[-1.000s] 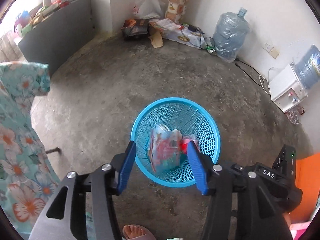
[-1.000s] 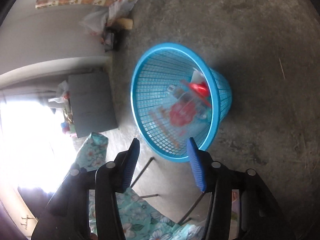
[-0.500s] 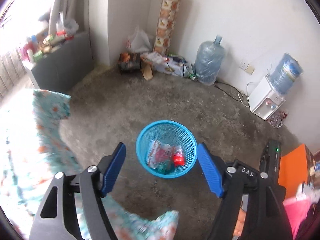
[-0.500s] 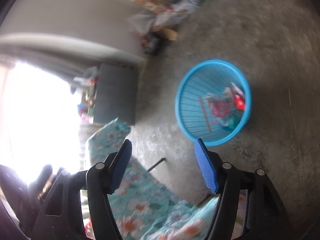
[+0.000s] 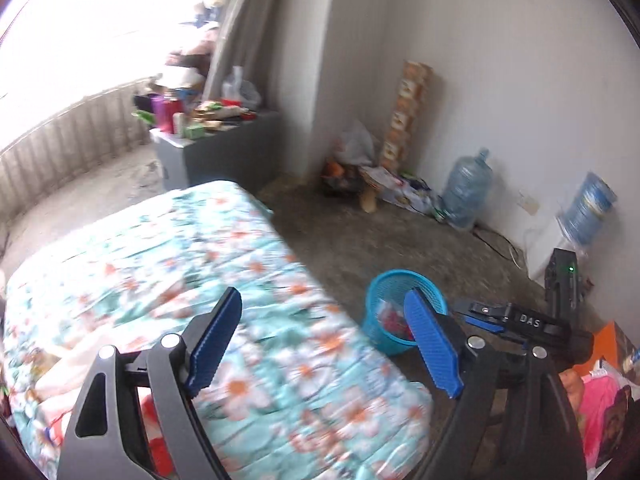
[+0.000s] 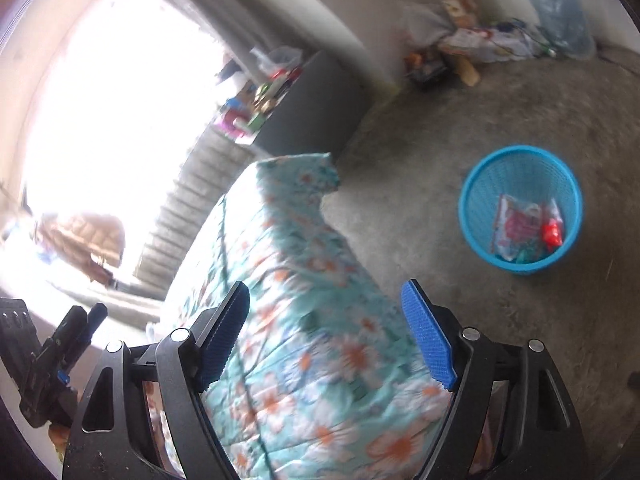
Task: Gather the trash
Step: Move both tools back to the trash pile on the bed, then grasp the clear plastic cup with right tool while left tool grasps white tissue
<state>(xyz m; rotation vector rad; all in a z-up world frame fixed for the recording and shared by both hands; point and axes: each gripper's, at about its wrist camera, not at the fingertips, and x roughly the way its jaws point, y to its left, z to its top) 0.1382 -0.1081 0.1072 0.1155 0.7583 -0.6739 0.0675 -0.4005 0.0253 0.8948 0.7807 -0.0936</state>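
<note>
Both my grippers are empty, jaws wide apart. Through the left wrist camera, my left gripper [image 5: 324,344] hangs over a floral quilt [image 5: 200,280], with the blue mesh wastebasket [image 5: 400,312] on the concrete floor [image 5: 380,240] just beyond the quilt's edge. Through the right wrist camera, my right gripper [image 6: 326,336] is above the same quilt [image 6: 300,320]; the wastebasket [image 6: 520,208] stands apart, holding a snack wrapper [image 6: 516,228] and a red scrap [image 6: 552,234].

Blue mesh waste basket [image 6: 520,208] stands upright on the concrete floor, just beside the floral-covered bed. Contents visible from above: one crumpled pink-printed plastic wrapper [image 6: 516,228] and one small red item [image 6: 552,234], lying at the bottom.
</note>
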